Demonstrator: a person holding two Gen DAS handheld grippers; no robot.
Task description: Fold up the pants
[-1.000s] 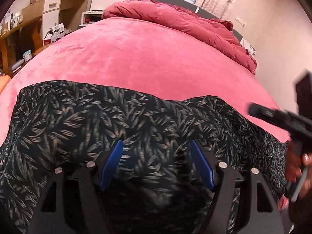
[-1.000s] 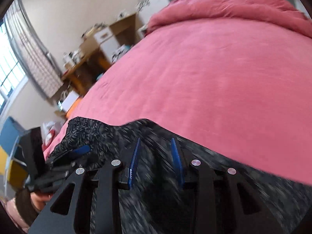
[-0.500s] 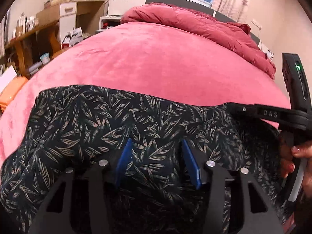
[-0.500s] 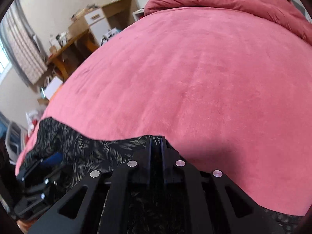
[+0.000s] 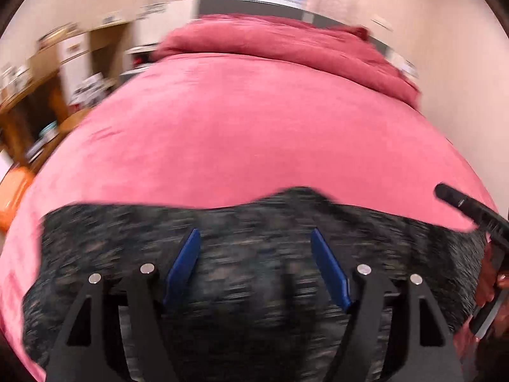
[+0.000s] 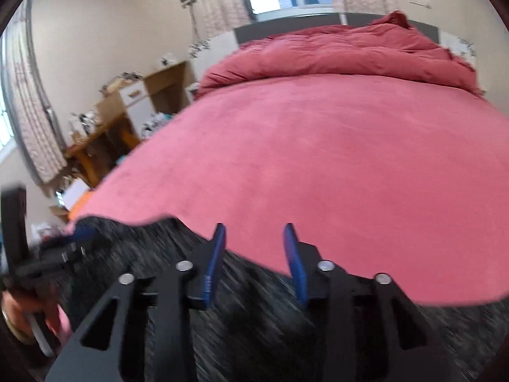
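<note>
On the pink bed [image 5: 254, 133], dark pants [image 5: 254, 286] stretch crosswise beneath both grippers — left gripper [image 5: 254, 267] and right gripper [image 6: 254, 254] opening, clamping nothing.

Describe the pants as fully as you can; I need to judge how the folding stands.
The pants are dark, nearly black, thin-looking fabric with a pale speckled print, smeared by motion blur. They lie spread across the near edge of the pink bed cover, their far edge wavy with a raised hump near the middle. In both wrist views the cloth fills the space beneath the blue-padded fingers; both grippers' jaws are opening, and nothing appears pinched between them. Waistband, legs and any fold cannot be told apart.
</note>
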